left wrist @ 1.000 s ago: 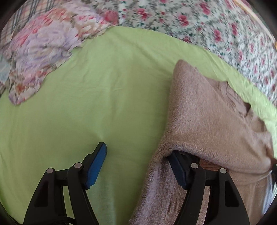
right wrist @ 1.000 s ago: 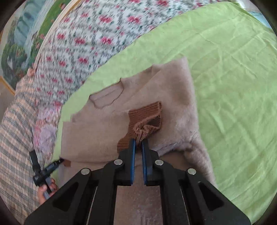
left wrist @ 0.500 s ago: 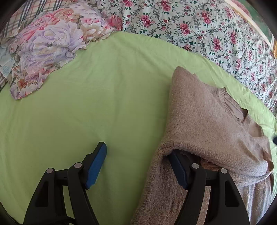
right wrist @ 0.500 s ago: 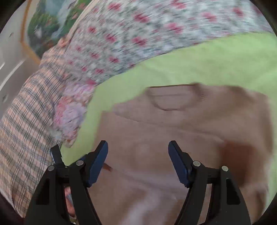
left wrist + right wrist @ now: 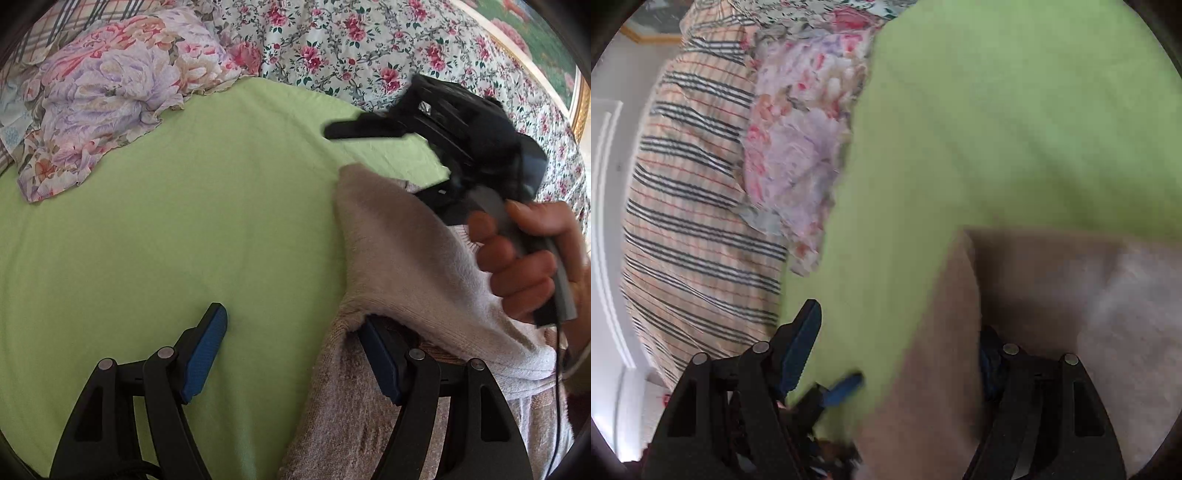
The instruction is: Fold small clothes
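Sweater (image 5: 399, 258) edge over left gripper's (image 5: 291, 354) right jaw

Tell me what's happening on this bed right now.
A person is folding a small beige sweater on a green sheet, with a handheld gripper in each hand. The left gripper is open, one finger tucked under a folded edge of the sweater and the other over the bare sheet. The right gripper is also open and holds nothing, sitting over the sweater's edge. A floral cloth lies bunched at the sheet's far side.
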Demonstrator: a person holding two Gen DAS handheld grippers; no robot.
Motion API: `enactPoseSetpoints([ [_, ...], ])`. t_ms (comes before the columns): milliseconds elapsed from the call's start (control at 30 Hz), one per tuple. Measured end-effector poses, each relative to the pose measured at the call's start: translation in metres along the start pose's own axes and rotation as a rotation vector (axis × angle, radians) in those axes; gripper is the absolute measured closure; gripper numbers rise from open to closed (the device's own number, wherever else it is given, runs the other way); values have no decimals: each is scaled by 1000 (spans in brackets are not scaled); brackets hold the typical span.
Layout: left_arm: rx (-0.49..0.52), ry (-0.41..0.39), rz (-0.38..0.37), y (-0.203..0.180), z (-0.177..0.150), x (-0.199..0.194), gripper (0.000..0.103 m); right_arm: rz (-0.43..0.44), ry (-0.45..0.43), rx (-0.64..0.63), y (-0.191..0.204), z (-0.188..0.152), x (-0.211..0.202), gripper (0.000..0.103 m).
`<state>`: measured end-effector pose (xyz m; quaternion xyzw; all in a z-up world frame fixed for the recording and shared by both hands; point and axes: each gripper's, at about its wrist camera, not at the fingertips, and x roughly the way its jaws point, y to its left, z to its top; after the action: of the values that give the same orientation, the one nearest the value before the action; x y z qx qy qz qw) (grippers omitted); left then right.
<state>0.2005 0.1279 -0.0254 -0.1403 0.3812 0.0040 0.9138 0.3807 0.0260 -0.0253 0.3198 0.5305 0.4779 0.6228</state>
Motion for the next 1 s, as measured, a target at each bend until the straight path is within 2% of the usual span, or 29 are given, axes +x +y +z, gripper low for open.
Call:
enactPoseSetpoints([
  [133, -38, -4, -44, 7, 0, -3, 31, 44, -160, 61, -12, 0, -15, 30],
  [200, -51, -2, -65, 9, 1, -4, 31, 7, -250, 53, -9, -8, -40, 30],
  [333, -75, 11, -132, 15, 5, -6, 30, -165, -355, 62, -6, -42, -106, 30],
  [500, -100, 71, -204, 23, 20, -15, 30, -422, -513, 97, -12, -127, -220, 30],
  [600, -101, 89, -237, 21, 32, -22, 30, -554, -639, 176, -24, -191, -287, 30],
  [667, -79, 102, -223, 14, 42, -22, 30, -625, -714, 250, -34, -233, -317, 30],
  [767, 15, 135, -149, -6, 51, -7, 30, -637, -714, 316, -48, -263, -325, 32],
  [867, 76, 197, -110, -19, 47, 13, 30, -632, -672, 312, -56, -266, -314, 39],
  [900, 93, 211, -98, -21, 45, 18, 30, -661, -654, 297, -57, -263, -308, 41],
  [967, 142, 219, -59, -26, 40, 25, 30, -677, -589, 276, -57, -255, -295, 72],
  [1000, 165, 219, -39, -27, 37, 28, 29, -666, -574, 275, -54, -252, -290, 97],
])
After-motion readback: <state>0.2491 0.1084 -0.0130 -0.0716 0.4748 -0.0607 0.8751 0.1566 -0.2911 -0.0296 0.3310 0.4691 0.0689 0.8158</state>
